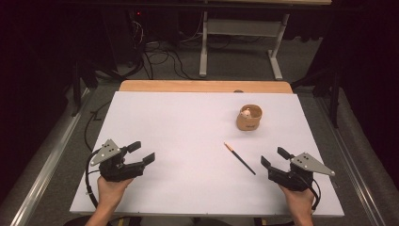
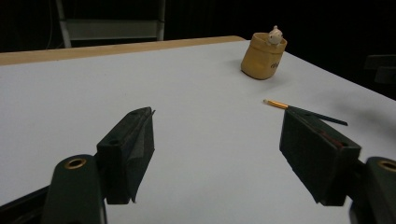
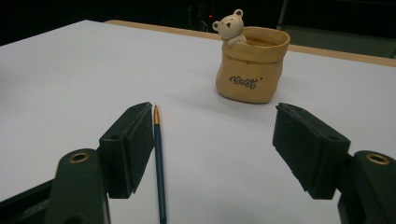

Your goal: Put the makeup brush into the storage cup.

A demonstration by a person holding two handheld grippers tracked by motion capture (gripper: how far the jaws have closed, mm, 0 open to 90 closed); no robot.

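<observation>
Both grippers, left [image 1: 141, 153] and right [image 1: 275, 157], resting on white worktop [image 1: 188, 141], fingers wide, empty. Likely next: straddle brush [image 3: 159, 163] mid-shaft, close gently, lift toward pouch-shaped holder [image 3: 250, 65].

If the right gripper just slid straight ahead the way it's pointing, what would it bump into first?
Probably the tan bear pot: it stands ahead of the right gripper, between the open jaws. The pencil lies along the left jaw and might get brushed first; depth is unclear.
</observation>
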